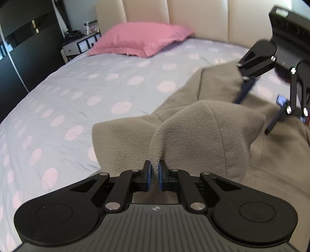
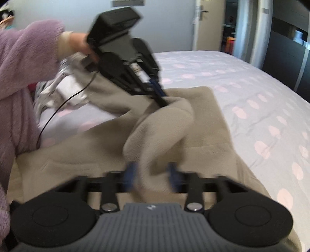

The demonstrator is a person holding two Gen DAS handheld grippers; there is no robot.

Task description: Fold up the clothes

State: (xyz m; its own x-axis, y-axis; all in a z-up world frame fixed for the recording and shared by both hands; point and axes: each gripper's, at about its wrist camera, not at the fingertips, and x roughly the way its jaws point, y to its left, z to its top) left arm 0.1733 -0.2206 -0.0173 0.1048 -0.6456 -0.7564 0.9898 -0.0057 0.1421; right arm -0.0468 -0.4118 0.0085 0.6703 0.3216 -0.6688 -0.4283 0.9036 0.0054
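Observation:
A beige fleece garment [image 1: 203,131] lies spread on the bed, with one part pulled up into a raised fold. My left gripper [image 1: 154,172] is shut on that fold, fleece pinched between its blue pads. In the right wrist view the left gripper [image 2: 164,101] reaches down from the upper left and holds the same garment [image 2: 203,120]. My right gripper [image 2: 152,173] is open and blurred; a bunched fold of fleece stands between its blue pads, which do not press on it. From the left wrist view the right gripper [image 1: 251,117] hovers open over the garment at the right.
The bed sheet [image 1: 77,87] is lilac with pink dots. A pink pillow [image 1: 141,38] lies by the cream headboard [image 1: 193,17]. A nightstand [image 1: 79,46] and dark wardrobe [image 1: 23,48] stand left. A purple sleeve [image 2: 25,67], a black cable [image 2: 58,108] and crumpled clothes [image 2: 64,87] are nearby.

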